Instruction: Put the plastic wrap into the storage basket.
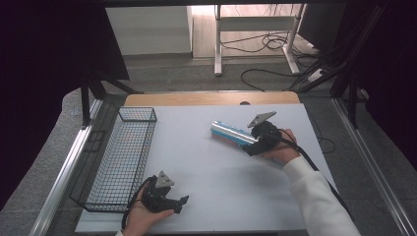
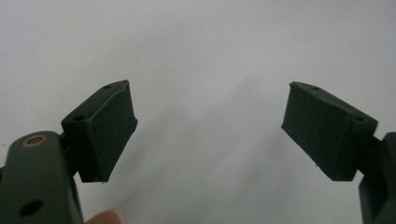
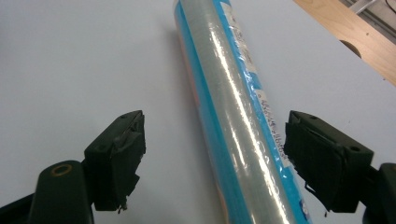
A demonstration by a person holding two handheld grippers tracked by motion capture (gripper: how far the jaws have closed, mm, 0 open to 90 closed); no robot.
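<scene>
A shiny roll in blue and clear wrapping lies on the white table top, right of centre. My right gripper is open over the roll's near end, its jaws standing apart on either side of the roll without touching it. My left gripper rests low at the front left of the table, open, with bare white surface between its pads.
A black wire basket stands along the table's left side, close to my left gripper. A wooden strip edges the far side of the table. Cables and a desk frame lie on the floor beyond.
</scene>
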